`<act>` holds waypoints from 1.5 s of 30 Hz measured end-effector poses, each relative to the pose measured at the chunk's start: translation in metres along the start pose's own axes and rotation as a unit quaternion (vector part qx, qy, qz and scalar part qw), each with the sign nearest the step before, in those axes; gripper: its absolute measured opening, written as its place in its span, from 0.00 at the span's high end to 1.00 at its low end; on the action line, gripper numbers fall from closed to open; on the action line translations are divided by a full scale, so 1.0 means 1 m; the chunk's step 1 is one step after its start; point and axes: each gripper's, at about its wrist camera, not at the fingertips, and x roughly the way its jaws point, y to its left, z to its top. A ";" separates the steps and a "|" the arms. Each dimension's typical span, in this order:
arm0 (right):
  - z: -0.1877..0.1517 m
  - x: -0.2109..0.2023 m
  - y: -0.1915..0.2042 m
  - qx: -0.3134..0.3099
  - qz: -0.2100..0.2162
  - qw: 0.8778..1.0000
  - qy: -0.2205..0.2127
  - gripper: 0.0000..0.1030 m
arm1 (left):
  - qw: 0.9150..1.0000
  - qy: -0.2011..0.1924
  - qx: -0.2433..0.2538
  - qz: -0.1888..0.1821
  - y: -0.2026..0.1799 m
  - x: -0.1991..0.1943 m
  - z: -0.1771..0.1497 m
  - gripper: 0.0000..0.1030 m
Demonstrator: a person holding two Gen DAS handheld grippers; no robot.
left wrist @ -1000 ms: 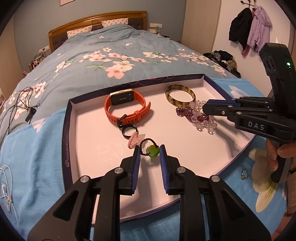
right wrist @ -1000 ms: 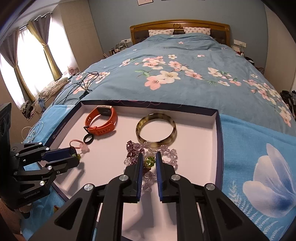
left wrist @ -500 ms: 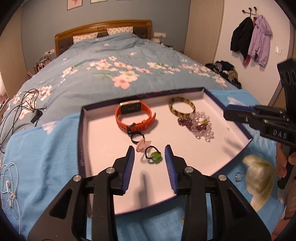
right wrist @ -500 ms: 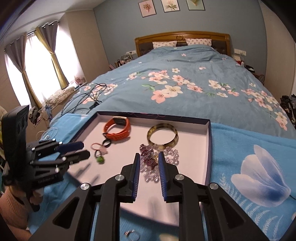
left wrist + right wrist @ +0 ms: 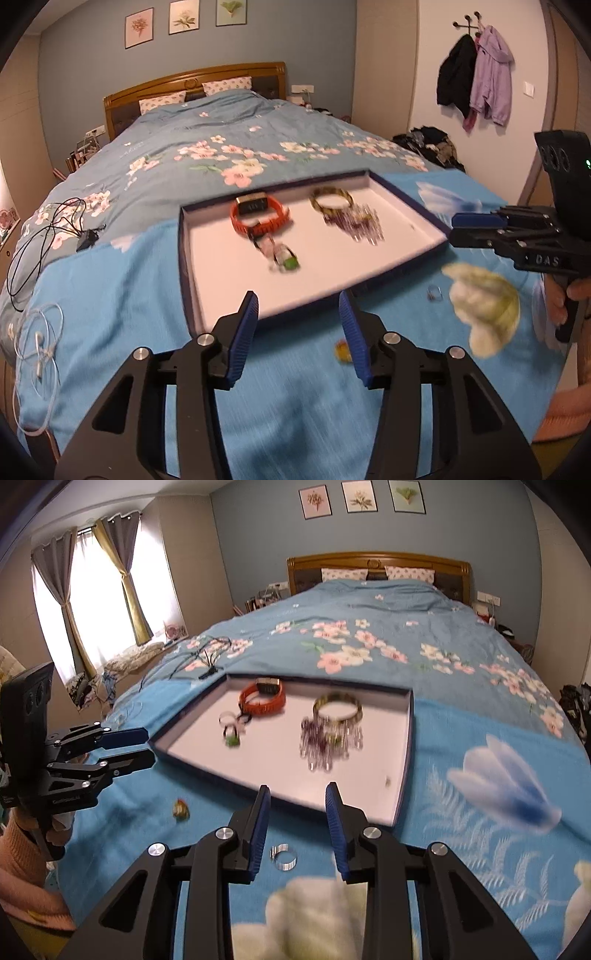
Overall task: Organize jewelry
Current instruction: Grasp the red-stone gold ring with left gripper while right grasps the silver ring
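A shallow white tray point(image 5: 186, 273) lies on the blue blanket. In it are an orange watch point(image 5: 258, 218), a horn-coloured bangle point(image 5: 331, 197), purple and clear beads point(image 5: 354, 223) and a green bead charm point(image 5: 290, 261). My left gripper point(image 5: 297, 299) hovers before the tray's near edge, its jaws opening with nothing between them. My right gripper point(image 5: 297, 788) hangs over the near edge of the tray point(image 5: 406, 753), jaws also opening and empty. A silver ring point(image 5: 283, 856) lies on the blanket just below it. A small yellow trinket point(image 5: 181, 808) lies to the left.
Black cables point(image 5: 44, 229) and white earphones point(image 5: 37, 339) lie on the bed's left side. The floral quilt stretches back to the wooden headboard point(image 5: 376, 563). A hand in an orange sleeve point(image 5: 22, 867) holds the left gripper point(image 5: 147, 746). Clothes are piled at the right point(image 5: 432, 144).
Both grippers let go and drew back from the tray while opening. The green charm and the beads stayed on the tray. The ring and trinket on the blanket came into view.
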 end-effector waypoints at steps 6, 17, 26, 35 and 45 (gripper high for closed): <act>-0.023 0.010 0.003 0.002 0.001 0.999 0.036 0.67 | 1.000 0.023 0.012 -0.015 -0.013 0.003 -0.022 0.54; -0.037 0.023 0.012 0.009 0.000 0.998 0.061 0.65 | 0.998 0.050 0.024 -0.026 -0.029 0.018 -0.027 0.50; -0.036 0.028 0.011 0.013 -0.004 0.998 0.066 0.63 | 0.996 0.081 0.014 -0.041 -0.029 0.039 -0.025 0.57; -0.033 0.036 0.019 -0.008 -0.016 0.997 0.078 0.61 | 0.995 0.093 0.010 -0.045 -0.032 0.049 -0.023 0.63; -0.032 0.039 0.028 -0.031 -0.032 0.996 0.082 0.70 | 0.995 0.092 0.002 -0.034 -0.028 0.049 -0.023 0.84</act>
